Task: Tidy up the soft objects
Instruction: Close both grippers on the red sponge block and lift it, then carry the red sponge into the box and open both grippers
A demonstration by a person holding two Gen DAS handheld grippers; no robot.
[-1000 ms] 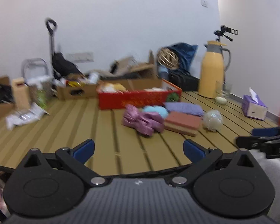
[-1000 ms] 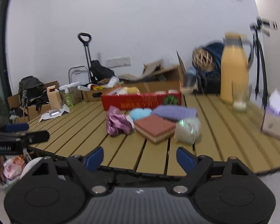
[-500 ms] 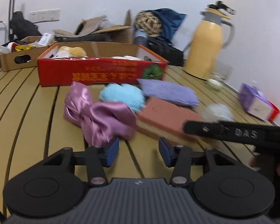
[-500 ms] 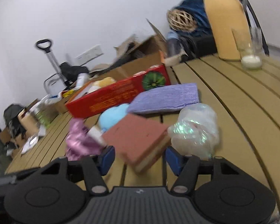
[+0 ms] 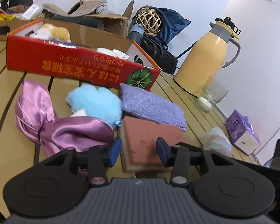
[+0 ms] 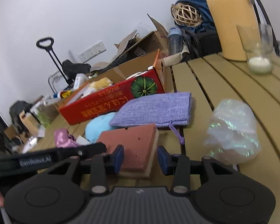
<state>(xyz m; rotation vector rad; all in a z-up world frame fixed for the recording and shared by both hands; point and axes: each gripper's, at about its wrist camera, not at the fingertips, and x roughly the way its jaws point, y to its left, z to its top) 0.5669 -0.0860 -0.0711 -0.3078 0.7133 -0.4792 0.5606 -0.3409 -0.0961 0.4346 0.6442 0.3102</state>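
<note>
A brick-red sponge (image 5: 149, 138) (image 6: 134, 145) lies on the slatted table. My left gripper (image 5: 139, 152) is open with its blue pads either side of the sponge's near end. My right gripper (image 6: 141, 160) is open around the same sponge's near corner. Beside it lie a pink satin cloth (image 5: 52, 123), a light blue fluffy thing (image 5: 97, 102) (image 6: 99, 127), a purple knitted pouch (image 5: 151, 108) (image 6: 155, 110) and an iridescent mesh puff (image 6: 233, 130) (image 5: 217, 140). A red cardboard box (image 5: 74, 67) (image 6: 110, 104) behind holds a plush toy (image 5: 54, 32).
A yellow thermos jug (image 5: 207, 59) (image 6: 231, 18) and a glass with a candle (image 5: 211, 97) (image 6: 257, 50) stand at the back right. A purple tissue box (image 5: 242, 134) sits near the right edge. Cardboard boxes and bags are behind the table.
Both grippers have moved forward and down to the sponge. Their jaws narrowed from wide open a second ago and now straddle it.
</note>
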